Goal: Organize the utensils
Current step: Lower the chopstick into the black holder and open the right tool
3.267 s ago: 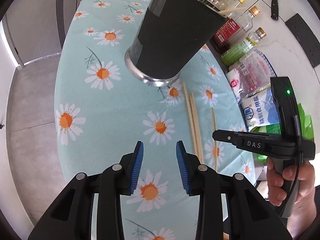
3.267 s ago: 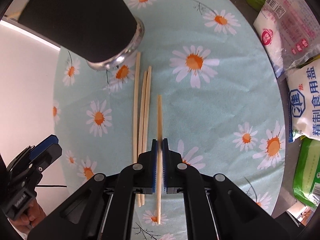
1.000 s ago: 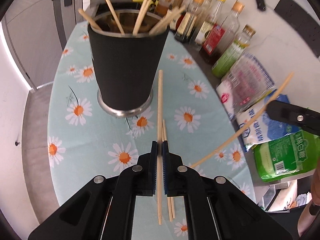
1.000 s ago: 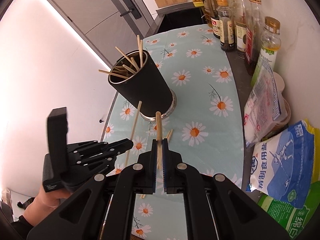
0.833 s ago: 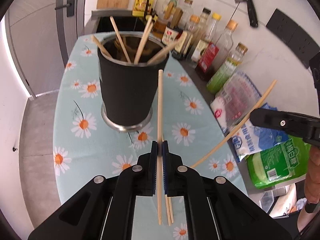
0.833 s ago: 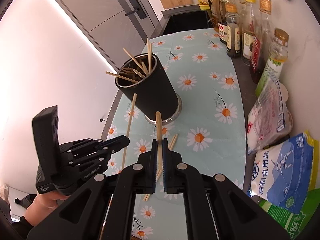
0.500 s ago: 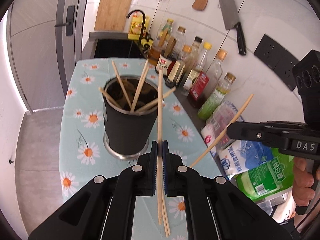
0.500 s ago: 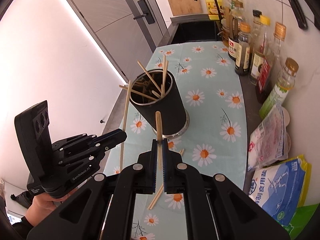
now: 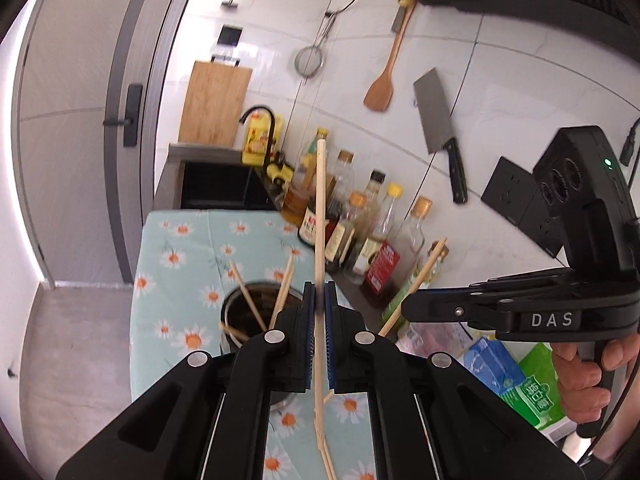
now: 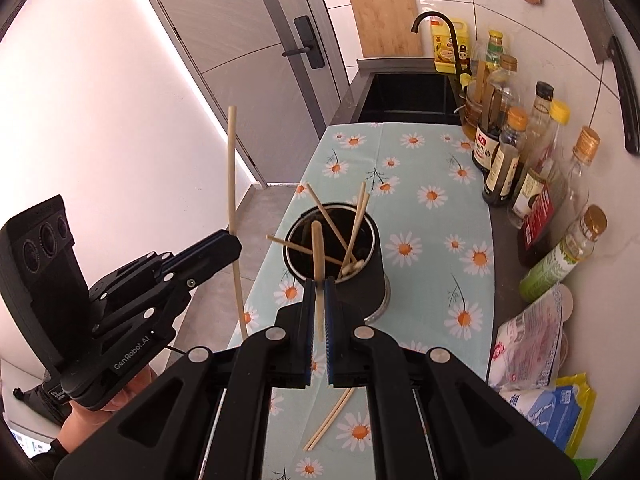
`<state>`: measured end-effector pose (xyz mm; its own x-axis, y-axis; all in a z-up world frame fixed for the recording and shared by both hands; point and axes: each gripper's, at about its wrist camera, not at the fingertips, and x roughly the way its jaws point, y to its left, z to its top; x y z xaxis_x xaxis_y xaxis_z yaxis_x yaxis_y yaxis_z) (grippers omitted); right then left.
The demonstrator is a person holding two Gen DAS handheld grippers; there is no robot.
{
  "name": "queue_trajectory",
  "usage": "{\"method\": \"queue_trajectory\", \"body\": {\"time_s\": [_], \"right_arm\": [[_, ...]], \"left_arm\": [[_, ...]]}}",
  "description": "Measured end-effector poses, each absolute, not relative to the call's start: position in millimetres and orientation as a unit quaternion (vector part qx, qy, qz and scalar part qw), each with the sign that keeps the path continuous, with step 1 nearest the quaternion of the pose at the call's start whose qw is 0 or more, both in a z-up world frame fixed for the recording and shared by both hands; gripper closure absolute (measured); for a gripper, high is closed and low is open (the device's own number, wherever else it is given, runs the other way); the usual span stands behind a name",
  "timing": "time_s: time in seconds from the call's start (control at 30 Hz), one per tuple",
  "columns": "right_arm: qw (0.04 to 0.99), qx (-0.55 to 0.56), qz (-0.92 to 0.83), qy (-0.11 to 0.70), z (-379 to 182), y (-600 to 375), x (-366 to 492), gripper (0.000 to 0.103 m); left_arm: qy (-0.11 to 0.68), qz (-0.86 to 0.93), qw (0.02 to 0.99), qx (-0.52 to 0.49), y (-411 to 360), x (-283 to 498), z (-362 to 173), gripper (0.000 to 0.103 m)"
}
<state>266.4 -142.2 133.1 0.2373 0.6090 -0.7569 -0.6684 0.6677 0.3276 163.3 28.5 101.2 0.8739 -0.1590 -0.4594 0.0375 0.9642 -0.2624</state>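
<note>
Two chopsticks are up in the air, one pinched in each gripper, both raised above the counter. Left gripper has its jaws closed tight on a long chopstick held nearly upright, and right gripper is clamped on its own chopstick, the tip leaning forward over the black holder.

The step in hand, as I read it, is dropping these into the holder. To do it well, bring each stick's lower end over the open mouth before releasing, and go one at a time so the two tools don't cross. The sticks already inside fan out against the rim, so aim for the gap among them rather than onto them. Keep the stick close to vertical; a slanted drop could bounce off the steel lip and roll away.

Where things lie: the holder stands on the daisy cloth near the counter's left edge, directly ahead of and below the right gripper. In the right wrist view the left gripper sits off to the left, out past that edge, its stick well clear of the holder. A loose pair of chopsticks lies on the cloth towards the near end, just beneath the right gripper, not yet collected.
</note>
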Motion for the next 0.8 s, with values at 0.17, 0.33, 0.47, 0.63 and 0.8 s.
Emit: {"method": "queue_trajectory", "body": {"time_s": [0.17,0.33,0.47,0.63,0.8], "right_arm": [[0.788,-0.037,0.404,0.463,148,-131,278,0.097],[0.800,-0.045,0.395,0.449,164,-120,288,0.097],[0.805,-0.046,0.392,0.443,172,-114,298,0.097],[0.811,-0.043,0.386,0.438,179,-106,315,0.097],[0.807,-0.042,0.387,0.443,177,-98,327,0.097]], "left_arm": [[0.200,-0.050,0.973,-0.102,33,172,109,0.099],[0.163,-0.051,0.980,-0.106,39,183,111,0.099],[0.147,-0.050,0.983,-0.096,41,191,110,0.099],[0.139,-0.045,0.984,-0.106,49,207,99,0.099],[0.141,-0.040,0.983,-0.113,54,219,85,0.097]]}}
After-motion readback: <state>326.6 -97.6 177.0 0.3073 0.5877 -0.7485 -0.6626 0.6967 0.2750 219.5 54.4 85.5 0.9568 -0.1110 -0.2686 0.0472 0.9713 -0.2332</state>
